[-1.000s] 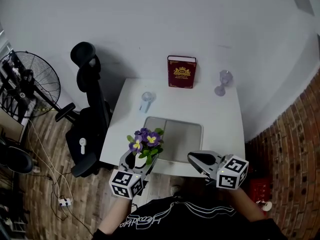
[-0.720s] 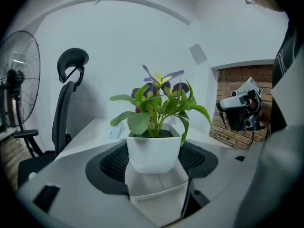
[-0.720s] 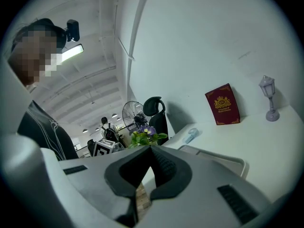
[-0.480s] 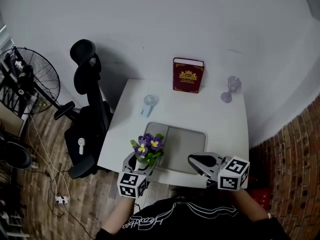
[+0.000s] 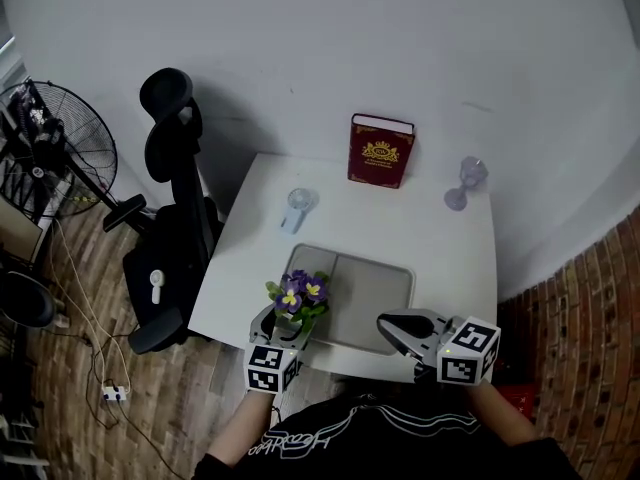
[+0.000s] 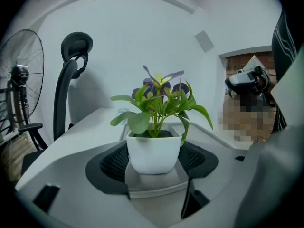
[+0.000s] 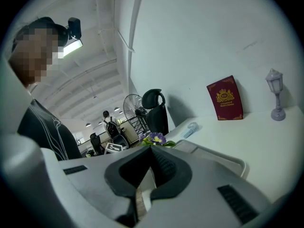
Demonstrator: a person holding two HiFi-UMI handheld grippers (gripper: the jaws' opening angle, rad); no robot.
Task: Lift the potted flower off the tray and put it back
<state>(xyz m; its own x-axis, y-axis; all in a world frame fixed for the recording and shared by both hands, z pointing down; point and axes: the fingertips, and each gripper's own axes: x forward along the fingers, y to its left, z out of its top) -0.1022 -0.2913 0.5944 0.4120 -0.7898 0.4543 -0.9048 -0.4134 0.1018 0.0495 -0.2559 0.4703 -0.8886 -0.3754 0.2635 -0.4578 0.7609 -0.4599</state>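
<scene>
Office: black swivel chair (image 5: 190, 233) & pedestal fan (image 5: 58, 163) left of white desk (image 5: 430, 248); brick wall (image 5: 590, 308) right, wood-look floor (image 5: 180, 403) w/ cables (image 5: 85, 313).

White wall (image 5: 300, 48), wood floor (image 5: 70, 408), brick (image 5: 590, 298) rt, blk chair (image 5: 175, 218) & fan (image 5: 50, 158) left.

We see the left gripper (image 5: 285, 320) clamped on the pot (image 6: 153, 153); the right gripper (image 5: 388, 322), jaws together and empty, points left, level with it.

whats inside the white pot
A leafy green plant with purple and yellow flowers, rising from dark soil at the rim. Anything deeper is hidden by the white pot wall.
</scene>
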